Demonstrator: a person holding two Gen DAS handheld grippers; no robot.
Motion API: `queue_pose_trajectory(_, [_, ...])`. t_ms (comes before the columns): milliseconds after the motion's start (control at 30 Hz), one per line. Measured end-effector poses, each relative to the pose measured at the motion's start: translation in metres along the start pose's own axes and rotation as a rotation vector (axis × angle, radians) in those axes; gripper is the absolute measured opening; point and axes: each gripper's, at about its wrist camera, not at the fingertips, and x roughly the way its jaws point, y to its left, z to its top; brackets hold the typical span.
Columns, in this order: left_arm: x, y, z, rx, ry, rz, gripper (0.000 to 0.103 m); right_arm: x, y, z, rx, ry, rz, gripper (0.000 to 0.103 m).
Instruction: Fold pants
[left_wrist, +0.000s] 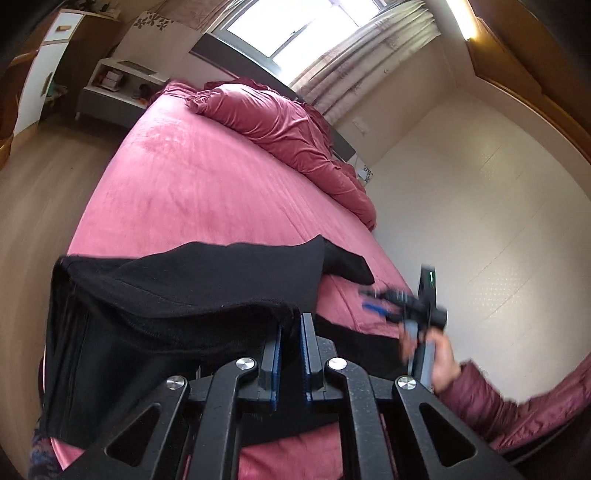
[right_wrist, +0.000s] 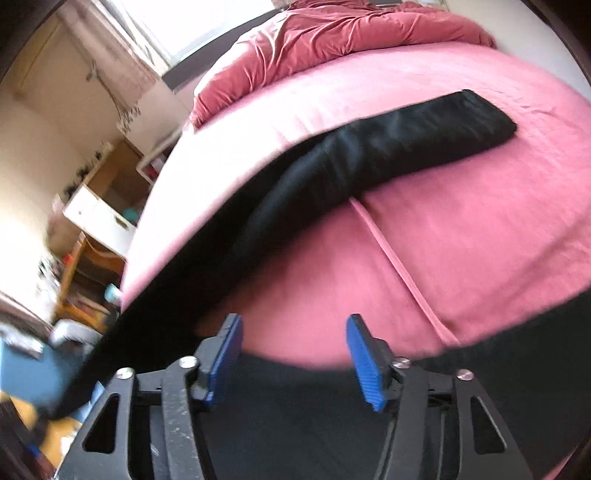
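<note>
Pants (left_wrist: 173, 295), black and the biggest thing near me, lie across the near end of the pink bed (left_wrist: 207, 192); in the left wrist view one folded edge is lifted off the sheet, and in the right wrist view a long leg (right_wrist: 406, 136) stretches flat away over the sheet toward the far side. A rumpled duvet (left_wrist: 280, 129) of a deeper red is heaped at the head of the bed, under the window (left_wrist: 295, 26) and its pale curtains (left_wrist: 354, 70). A white shelf unit (left_wrist: 122, 81) stands on the wood floor beside the bed.

My left gripper (left_wrist: 291, 347) has its blue pads nearly together, pinching the raised hem of the pants between them. My right gripper (right_wrist: 293, 358) has its jaws spread wide apart with nothing between them; it hovers over bare sheet, with black cloth just below it at the bed's near edge. In the left wrist view I see that same right gripper (left_wrist: 373, 299), blurred, gripped by my right hand (left_wrist: 436, 362) in a maroon quilted sleeve (left_wrist: 509, 413).

I can read no brand, label or writing anywhere; a small green light on the right tool is too blurred to make out.
</note>
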Motion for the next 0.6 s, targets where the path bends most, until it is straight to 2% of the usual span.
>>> queue_pose_trajectory(133, [-0.003,0.003,-0.011,-0.014,0.009,-0.003,0.008,0.022,0.012,0.045,0.069,-0.013,0.061,0.041])
queue_pose_trajectory(233, [-0.004,0.004,-0.015,-0.017,0.014,-0.006,0.008,0.041,0.016,0.072,0.113,-0.009,0.067,0.035])
queue_pose_trajectory(467, [-0.003,0.012,-0.014,-0.038,0.033,-0.001,0.008,0.095,0.02,0.13,0.156,0.008,-0.014,0.034])
queue_pose_trajectory(600, [-0.006,0.015,-0.009,-0.052,0.028,0.024,0.008,0.126,0.014,0.15,0.158,0.066,-0.085,0.034])
